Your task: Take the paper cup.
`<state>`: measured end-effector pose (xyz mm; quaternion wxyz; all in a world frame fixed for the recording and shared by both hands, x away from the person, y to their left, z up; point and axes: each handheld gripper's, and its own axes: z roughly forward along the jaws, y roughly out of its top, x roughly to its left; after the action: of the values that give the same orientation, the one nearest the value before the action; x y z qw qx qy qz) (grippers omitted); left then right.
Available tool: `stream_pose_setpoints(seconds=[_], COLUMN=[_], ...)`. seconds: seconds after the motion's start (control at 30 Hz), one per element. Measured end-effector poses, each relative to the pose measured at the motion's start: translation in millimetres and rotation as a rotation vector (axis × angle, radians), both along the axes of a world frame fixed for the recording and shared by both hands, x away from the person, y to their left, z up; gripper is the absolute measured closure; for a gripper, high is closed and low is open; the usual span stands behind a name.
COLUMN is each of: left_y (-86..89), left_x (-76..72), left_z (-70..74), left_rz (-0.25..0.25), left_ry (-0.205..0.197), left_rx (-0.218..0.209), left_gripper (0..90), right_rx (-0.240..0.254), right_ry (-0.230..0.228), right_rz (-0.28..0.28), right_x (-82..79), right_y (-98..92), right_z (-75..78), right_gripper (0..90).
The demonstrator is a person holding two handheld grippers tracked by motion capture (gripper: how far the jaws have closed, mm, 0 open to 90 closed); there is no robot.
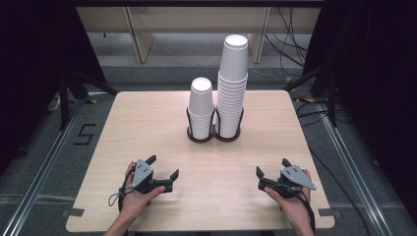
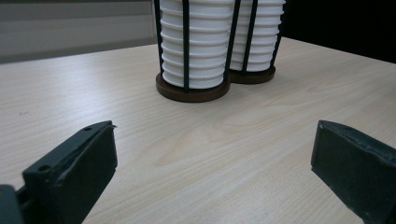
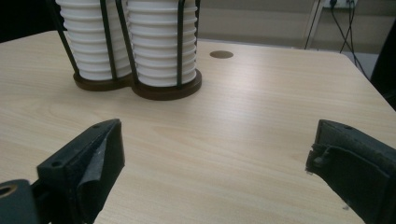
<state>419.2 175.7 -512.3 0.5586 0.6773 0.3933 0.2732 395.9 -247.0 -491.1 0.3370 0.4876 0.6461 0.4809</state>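
- The room behind is dim, with a grey floor, black frames at both sides and loose cables at the far right.
- The pale wooden bench (image 1: 147, 142) with rounded corners fills the middle of the high view; its near half is bare wood, with open room between the hands and toward both side edges.
- The dark brown double-ring cup holder with thin black upright rods (image 1: 214, 136) stands at the middle of the bench, nearer the far edge, well apart from both hands.
- Its right ring carries the tall stack of white paper cups (image 1: 233, 83), set mouth down and rising well above the rods.
- Its left ring carries the shorter stack of white paper cups (image 1: 201, 105), also mouth down, just beside the tall one.
- The left hand-held gripper (image 1: 163, 167) rests near the front edge at the left, jaws spread wide with only bare wood between them, pointing toward the holder.
- The right hand-held gripper (image 1: 272, 167) lies near the front edge at the right, jaws likewise wide apart, gripping nothing.
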Motion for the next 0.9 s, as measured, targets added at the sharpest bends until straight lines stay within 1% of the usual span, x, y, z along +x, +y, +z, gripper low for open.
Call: stream_pose_setpoints(seconds=[0.03,0.07,0.1,0.13,0.17,0.2,0.23,0.27,0.3,0.33,0.37,0.4,0.43,0.47,0.5,0.53,0.57,0.6,0.63,0.67,0.7,0.73,0.77,0.8,0.83,0.87,0.9], left_y=[0.1,-0.2,-0.8,-1.9,-2.4,-3.0,-3.5,-3.7,-4.1,-4.2,-4.5,-4.7,-4.7,-5.2,-5.4,-6.4,-7.6,-9.0,-11.1,-13.9,-16.0,-19.7,-19.7,-27.9,-31.1,-35.2,-35.2], left_x=[0.9,1.5,2.4,3.2,2.6,1.8,0.8,0.1,-0.4,-0.6,-0.8,-0.6,-0.6,1.4,1.5,2.4,4.4,6.8,10.7,14.3,17.0,21.4,21.4,30.3,33.3,37.2,37.2], left_z=[0.0,0.7,0.5,0.0,0.6,0.7,0.6,0.7,0.6,0.6,0.6,0.6,0.6,0.7,3.2,5.0,8.7,13.9,21.7,28.2,33.6,40.1,40.1,55.7,60.9,68.0,68.0], left_rz=[0.001,0.003,0.003,0.004,0.006,0.003,0.001,0.001,0.001,0.000,-0.002,-0.006,-0.006,-0.030,-0.039,-0.049,-0.059,-0.069,-0.082,-0.088,-0.094,-0.105,-0.105,-0.120,-0.125,-0.134,-0.134], left_ry=[-0.002,0.008,0.007,-0.001,0.002,-0.003,-0.010,-0.014,-0.016,-0.017,-0.018,-0.020,-0.020,-0.016,-0.001,-0.005,-0.014,-0.019,-0.027,-0.040,-0.046,-0.060,-0.060,-0.084,-0.094,-0.105,-0.105], left_rx=[0.000,0.009,0.008,0.004,0.020,0.027,0.030,0.036,0.036,0.039,0.041,0.039,0.039,0.007,0.014,0.011,0.013,0.008,0.001,-0.004,-0.002,-0.008,-0.008,0.002,0.001,0.002,0.002], left_gripper=[0.2,0.2,0.4,0.6,0.7,0.7,0.9,1.0,1.0,1.0,1.0,1.0,1.1,1.1,1.1,1.1,1.1,1.1,1.1,1.1,1.3,1.3,1.3,1.4,1.6,1.7,1.8], right_rx=[0.000,-0.029,-0.006,-0.009,-0.004,-0.005,-0.005,-0.004,-0.024,-0.018,-0.031,-0.013,-0.029,-0.016,-0.039,-0.014,-0.030,-0.013,-0.038,-0.013,-0.010,-0.042,-0.022,-0.028,-0.030,-0.032,-0.032], right_ry=[-0.009,-0.026,-0.013,-0.027,-0.014,-0.016,-0.030,-0.008,-0.029,-0.005,-0.009,-0.021,-0.025,-0.029,-0.027,-0.017,-0.029,-0.018,-0.041,-0.025,-0.031,-0.041,-0.020,-0.018,-0.026,-0.028,-0.028], right_rz=[0.011,0.012,0.018,0.017,0.007,-0.004,0.010,-0.012,-0.006,-0.015,-0.005,0.000,-0.002,0.011,-0.001,-0.023,-0.017,-0.025,-0.012,-0.009,-0.009,-0.008,-0.002,0.002,-0.005,0.006,0.006], right_x=[1.0,2.0,0.9,2.2,1.2,0.2,1.9,-0.4,1.3,0.6,1.3,1.5,1.4,2.7,2.4,0.7,1.9,1.1,3.3,3.5,4.3,5.2,5.2,5.9,5.6,6.6,6.6], right_y=[-0.4,-2.1,-1.6,-1.3,-1.8,-2.2,-3.6,-1.6,-2.4,-0.7,-1.6,0.4,0.9,2.3,2.5,4.9,4.2,6.2,4.3,6.3,7.3,5.7,8.0,8.7,9.4,9.9,9.9], right_z=[-1.5,-3.4,-4.7,-6.6,-6.9,-6.8,-7.6,-6.7,-6.9,-6.9,-6.4,-7.0,-6.3,-6.4,-5.5,-5.0,-4.8,-4.5,-4.0,-4.3,-4.5,-3.8,-4.4,-4.8,-4.7,-4.9,-4.9], right_gripper=[4.6,4.7,4.9,5.2,5.2,5.4,5.7,5.7,5.7,5.8,5.8,5.8,5.8,5.8,5.8,5.9,5.9,5.9,5.9,5.9,5.9,5.9,5.9,5.9,5.9,5.9,5.9])
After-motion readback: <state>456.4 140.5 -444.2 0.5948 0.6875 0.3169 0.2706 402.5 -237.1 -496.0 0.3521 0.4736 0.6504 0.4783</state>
